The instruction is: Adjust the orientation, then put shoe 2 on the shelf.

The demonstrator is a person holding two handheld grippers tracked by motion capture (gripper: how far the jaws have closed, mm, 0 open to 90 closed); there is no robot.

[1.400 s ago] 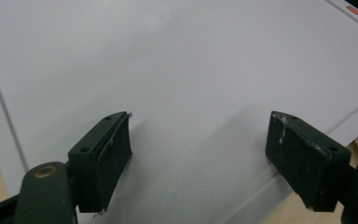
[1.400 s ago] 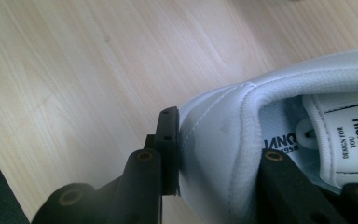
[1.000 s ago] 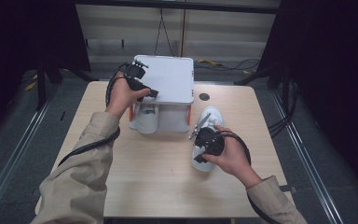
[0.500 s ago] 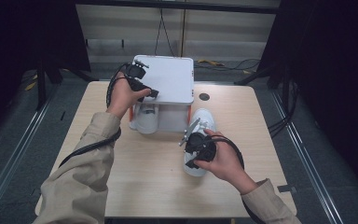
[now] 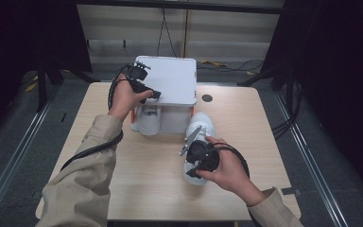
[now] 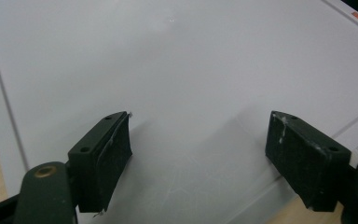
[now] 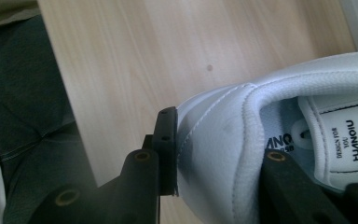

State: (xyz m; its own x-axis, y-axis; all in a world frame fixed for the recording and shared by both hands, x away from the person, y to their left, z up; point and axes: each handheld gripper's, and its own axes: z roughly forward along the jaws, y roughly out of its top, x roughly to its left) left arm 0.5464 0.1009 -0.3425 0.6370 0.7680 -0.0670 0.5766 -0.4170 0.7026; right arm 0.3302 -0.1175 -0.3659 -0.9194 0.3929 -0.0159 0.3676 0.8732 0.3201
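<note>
Sneaker (image 5: 199, 130) – heel pinched by right gripper (image 5: 194, 158) | left gripper (image 6: 198, 154) spread on box lid (image 5: 170, 80) | next – carry sneaker into box

A light wooden table (image 5: 151, 184) stands on a grey floor (image 5: 321, 156), with a small round dark hole (image 5: 207, 98) near its far edge, metal rails (image 5: 9, 161) along both sides, and cables (image 5: 283, 127) trailing on the right.

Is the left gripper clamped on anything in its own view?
No: the left gripper has its jaws wide apart over the white box lid, with nothing between the pads.
</note>
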